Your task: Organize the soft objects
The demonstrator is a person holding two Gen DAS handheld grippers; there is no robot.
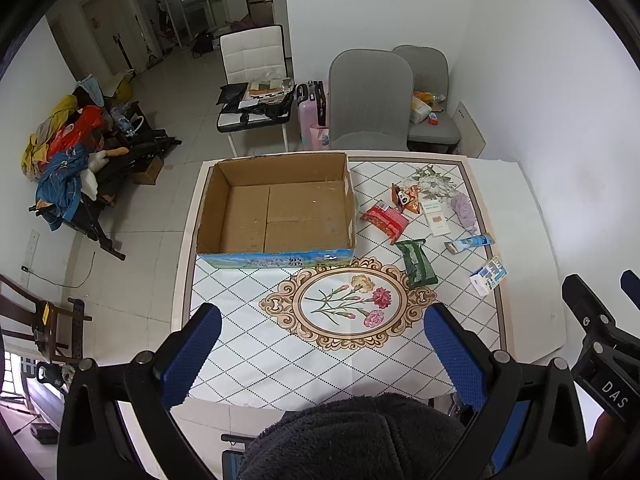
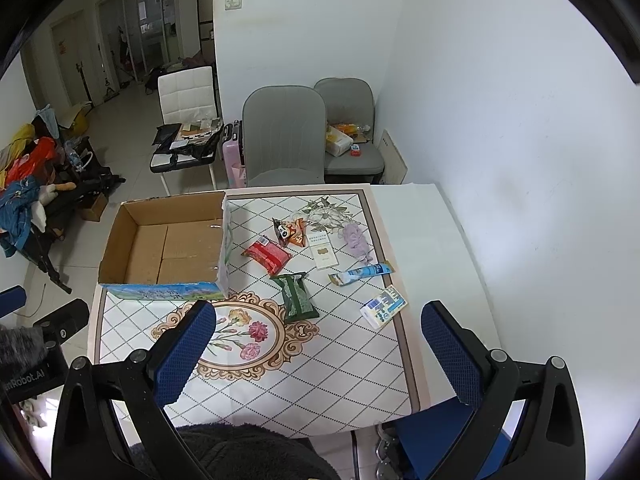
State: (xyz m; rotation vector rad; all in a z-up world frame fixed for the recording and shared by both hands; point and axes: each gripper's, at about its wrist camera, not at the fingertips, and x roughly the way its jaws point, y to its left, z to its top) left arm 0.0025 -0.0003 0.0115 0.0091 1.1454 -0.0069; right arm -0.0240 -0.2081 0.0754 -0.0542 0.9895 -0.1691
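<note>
An open, empty cardboard box (image 1: 276,208) (image 2: 168,240) stands at the table's far left. To its right lie a red pack (image 1: 385,217) (image 2: 267,255), a green tissue pack (image 1: 418,264) (image 2: 298,297), an orange snack bag (image 1: 406,197) (image 2: 290,231), a lilac cloth (image 1: 464,208) (image 2: 356,240), a white card (image 2: 323,255), a blue tube (image 1: 470,242) (image 2: 362,273) and a small blue-white box (image 1: 489,274) (image 2: 383,306). My left gripper (image 1: 320,344) and right gripper (image 2: 320,344) are both open and empty, above the table's near edge.
The table (image 1: 248,344) has a diamond-patterned cloth with a flower medallion. Two grey chairs (image 2: 284,136) and a white chair (image 1: 252,60) stand behind it. A white wall is on the right. Clothes are piled at the far left (image 1: 64,152).
</note>
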